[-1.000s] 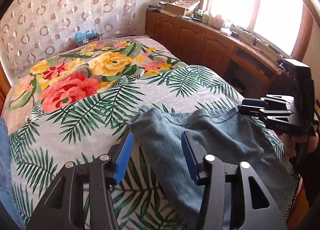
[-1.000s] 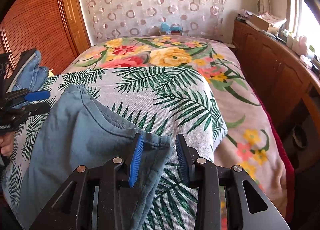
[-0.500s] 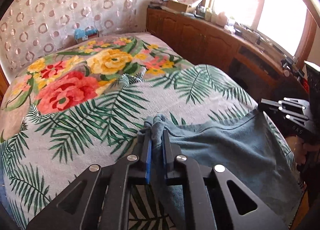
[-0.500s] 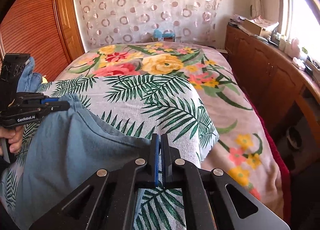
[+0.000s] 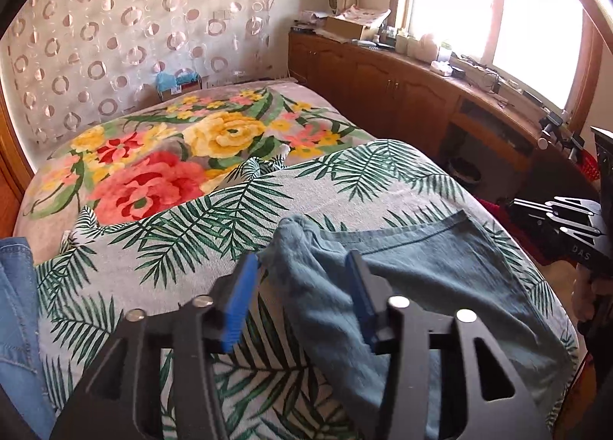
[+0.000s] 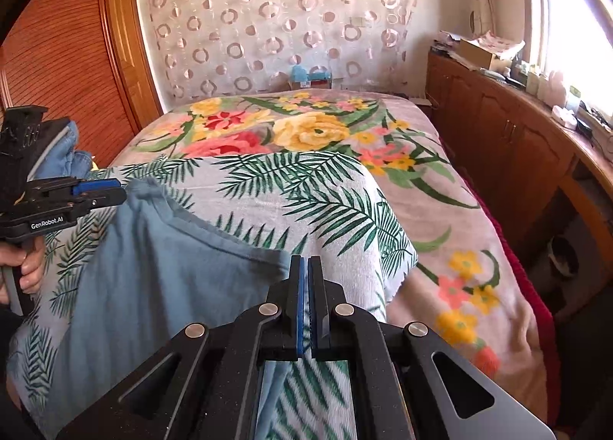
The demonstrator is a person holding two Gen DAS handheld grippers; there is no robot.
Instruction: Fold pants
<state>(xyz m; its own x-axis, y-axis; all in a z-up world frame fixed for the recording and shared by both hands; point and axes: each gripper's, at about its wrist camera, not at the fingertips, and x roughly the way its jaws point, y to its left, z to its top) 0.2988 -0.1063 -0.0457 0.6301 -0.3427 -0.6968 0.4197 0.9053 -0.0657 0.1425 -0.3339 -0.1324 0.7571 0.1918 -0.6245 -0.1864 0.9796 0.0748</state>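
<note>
Already the left gripper (image 5: 302, 294) is opening around the blue pants (image 5: 440, 275) on the bed's near end (image 5: 345, 194), while the right gripper (image 6: 305, 286) pinches their corner tight, so a one-sided pull could skew the fold.

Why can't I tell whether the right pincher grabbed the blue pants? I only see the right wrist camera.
Observer: In the left wrist view the right gripper is shut, and a strip of bedspread shows between its tips and the near corner of the pants. It holds nothing.
Operator: Where's the other corner?
Observer: It is bunched up between the jaws of the left gripper, which are opening. The pads don't seem to squeeze it.
</note>
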